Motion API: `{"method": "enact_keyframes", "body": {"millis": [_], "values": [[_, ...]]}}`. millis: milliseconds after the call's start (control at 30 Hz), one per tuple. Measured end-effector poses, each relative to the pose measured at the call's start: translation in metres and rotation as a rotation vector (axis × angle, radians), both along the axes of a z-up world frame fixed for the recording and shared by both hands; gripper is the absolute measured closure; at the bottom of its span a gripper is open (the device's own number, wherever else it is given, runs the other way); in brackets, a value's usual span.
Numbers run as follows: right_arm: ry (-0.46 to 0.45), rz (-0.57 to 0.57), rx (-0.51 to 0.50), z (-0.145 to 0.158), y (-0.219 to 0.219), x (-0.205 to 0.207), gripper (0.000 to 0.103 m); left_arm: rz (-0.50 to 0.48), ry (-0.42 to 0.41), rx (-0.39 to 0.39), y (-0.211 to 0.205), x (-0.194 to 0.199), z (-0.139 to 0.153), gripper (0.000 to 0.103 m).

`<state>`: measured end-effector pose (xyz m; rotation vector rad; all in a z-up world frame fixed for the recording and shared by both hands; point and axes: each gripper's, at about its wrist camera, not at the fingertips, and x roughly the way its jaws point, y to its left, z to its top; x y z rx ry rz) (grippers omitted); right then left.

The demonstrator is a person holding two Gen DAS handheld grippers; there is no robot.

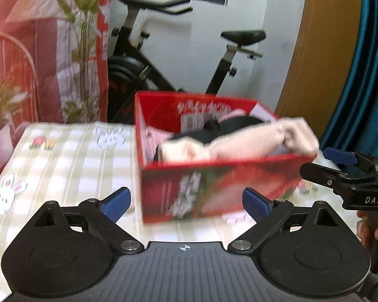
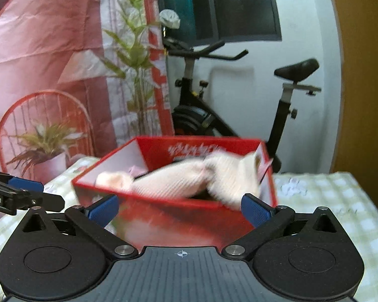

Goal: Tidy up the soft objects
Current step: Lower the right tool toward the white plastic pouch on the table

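Observation:
A red cardboard box stands on the checked tablecloth. Inside lies a cream knitted garment, draped over the box's right rim, on top of a black soft item and a pink striped one. My left gripper stands open in front of the box's near wall, nothing between its blue pads. My right gripper is open too, just short of the box's near corner and holding nothing. In the left wrist view the right gripper shows at the right edge, beside the box.
The green and white checked tablecloth has bare room left and right of the box. An exercise bike stands behind the table. A printed pink backdrop hangs at the back left. A hand holds the right gripper's handle.

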<state>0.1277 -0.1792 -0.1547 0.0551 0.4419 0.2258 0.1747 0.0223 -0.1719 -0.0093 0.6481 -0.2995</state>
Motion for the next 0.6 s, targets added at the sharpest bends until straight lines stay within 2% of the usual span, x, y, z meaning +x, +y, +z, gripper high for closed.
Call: {"method": "enact_keyframes", "body": {"millis": [367, 600], "values": [[0.184, 0.026, 0.014, -0.061, 0.028, -0.023, 0.001, 0.061, 0.141, 0.003, 0.022, -0.015, -0.045, 0.006], [0.261, 0.044, 0.01, -0.08, 0.033, -0.026, 0.001, 0.067, 0.194, 0.009, 0.021, -0.016, -0.061, 0.006]]}}
